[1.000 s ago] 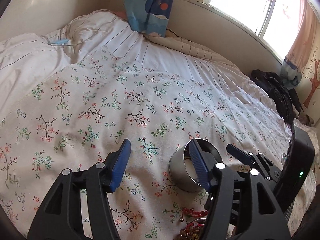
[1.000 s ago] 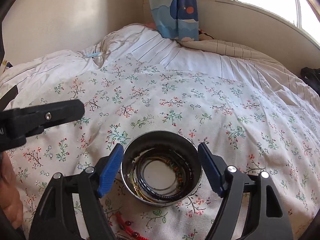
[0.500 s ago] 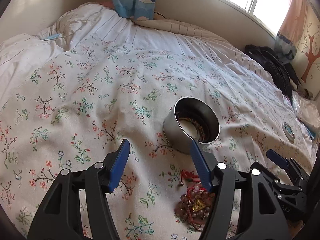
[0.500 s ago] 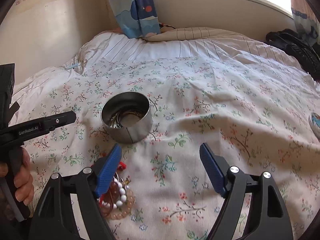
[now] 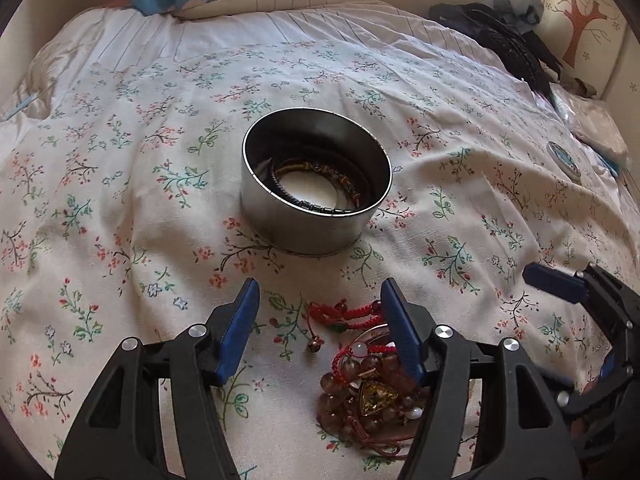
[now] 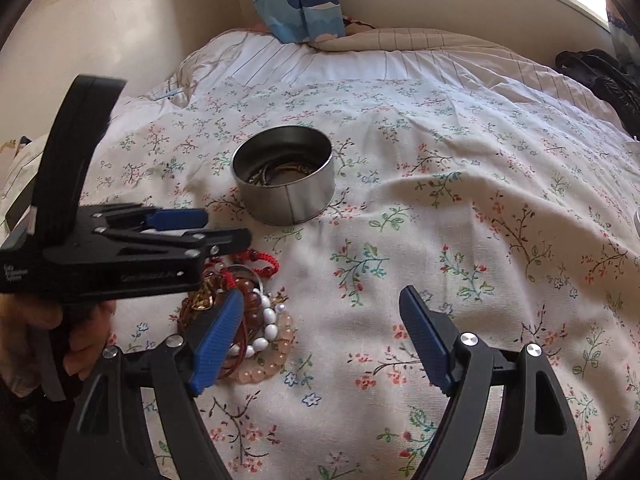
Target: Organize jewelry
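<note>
In right view, white beads (image 6: 269, 330) (hidden left), left tool (image 5: 320, 320) agape

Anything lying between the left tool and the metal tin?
Only bare flowered bedspread. The left wrist view shows the open left tool over the bracelet pile, with nothing on the cloth up to the tin.

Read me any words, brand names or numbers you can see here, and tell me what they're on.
"GenRobot.AI": faint, blurred print on the side of the left tongs, a likely reading only.
Small white print at the rear of that same body: too small to read.
Round tin lid on the bedspread: a printed design, unreadable.
</note>
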The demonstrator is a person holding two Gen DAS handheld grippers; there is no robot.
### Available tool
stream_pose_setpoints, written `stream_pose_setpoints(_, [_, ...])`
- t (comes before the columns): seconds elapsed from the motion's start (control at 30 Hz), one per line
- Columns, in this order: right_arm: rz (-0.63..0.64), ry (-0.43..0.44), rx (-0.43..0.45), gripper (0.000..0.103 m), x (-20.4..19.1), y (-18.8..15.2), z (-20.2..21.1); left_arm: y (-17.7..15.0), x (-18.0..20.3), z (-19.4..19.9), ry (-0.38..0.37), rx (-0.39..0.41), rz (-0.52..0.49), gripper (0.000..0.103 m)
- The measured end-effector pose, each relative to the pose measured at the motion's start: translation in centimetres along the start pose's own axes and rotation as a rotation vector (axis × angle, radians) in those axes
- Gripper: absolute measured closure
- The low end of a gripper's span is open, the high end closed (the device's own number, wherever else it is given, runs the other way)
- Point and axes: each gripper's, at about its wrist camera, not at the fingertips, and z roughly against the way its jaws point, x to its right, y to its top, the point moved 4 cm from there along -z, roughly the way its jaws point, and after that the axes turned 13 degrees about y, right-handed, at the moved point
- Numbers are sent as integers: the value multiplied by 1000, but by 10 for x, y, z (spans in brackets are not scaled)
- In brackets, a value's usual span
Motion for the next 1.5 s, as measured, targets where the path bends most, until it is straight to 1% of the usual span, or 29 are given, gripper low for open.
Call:
stream_pose_setpoints(0.07, [26,11,-29,26,-8,-4,-5,2,5,-4,-22,-8,-25,36])
stream_pose_setpoints(0.13, [48,8,-51,26,-13,-6,-9,0,12,-10,-23,-26,-66,36])
stream_pose_setpoints(0.17, [51,8,-54,26,-13,-6,-10,-1,15,-11,-10,-26,-86,37])
stream_pose_setpoints(0.2, [48,8,-56,26,-13,-6,-10,-3,16,-12,12,-24,-102,41])
stream_pose_setpoints(0.27, [32,10,-57,26,-9,-7,-10,-3,9,-17,69,-41,-87,81])
stream_pose_setpoints(0.3, [25,10,-55,26,-8,-7,-10,-3,1,-19,54,-55,-46,83])
stream_pose_setpoints(0.33, [22,12,-53,26,-8,-7,-9,-2,-7,-20,37,-65,-1,89])
stream_pose_setpoints(0.37, [22,12,-53,26,-8,-7,-9,-1,-15,-19,47,-61,34,95])
stream_pose_setpoints(0.43, [32,16,-56,26,-10,-5,-11,0,-29,-14,58,-42,89,95])
stream_pose_setpoints(0.57, [63,46,-57,26,-18,0,-18,0,-48,-8,23,-28,179,95])
stream_pose_setpoints(0.63, [71,60,-58,26,-20,2,-21,-1,-52,-8,4,-31,199,95])
stream_pose_setpoints(0.73, [85,69,-57,27,-21,6,-25,-3,-54,-8,0,-33,206,95])
stream_pose_setpoints(0.77, [91,70,-54,33,-21,7,-26,-3,-54,-8,1,-33,204,95])
stream_pose_setpoints(0.8, [97,67,-48,37,-22,8,-25,-4,-53,-9,4,-32,203,95])
stream_pose_setpoints(0.83, [103,68,-44,46,-23,8,-25,-4,-53,-9,4,-33,201,95])
stream_pose_setpoints(0.87, [108,71,-41,57,-24,8,-24,-4,-52,-9,3,-36,200,95])
stream_pose_setpoints(0.9, [115,75,-40,61,-25,8,-24,-5,-52,-9,4,-38,200,95])
stream_pose_setpoints(0.93, [123,79,-38,63,-27,8,-24,-5,-52,-10,5,-39,198,95])
stream_pose_setpoints(1.0, [142,87,-42,64,-32,8,-25,-5,-51,-10,4,-42,196,95])
stream_pose_setpoints(1.1, [182,70,-67,69,-37,8,-32,-5,-51,-11,2,-44,195,95])
stream_pose_setpoints(1.2, [218,42,-87,79,-37,11,-42,-5,-50,-11,1,-46,192,95])
stream_pose_setpoints(1.23, [220,40,-95,86,-35,12,-46,-5,-50,-12,2,-46,192,95])
stream_pose_setpoints(1.3, [214,41,-107,87,-32,14,-50,-5,-50,-12,0,-48,195,95])
stream_pose_setpoints(1.37, [199,53,-95,88,-30,14,-46,-5,-51,-12,-2,-49,198,95])
stream_pose_setpoints(1.47, [130,112,-48,88,-24,16,-32,-5,-52,-12,-5,-47,201,95])
stream_pose_setpoints(1.5, [104,128,-27,91,-22,17,-26,-5,-52,-12,-4,-45,200,95])
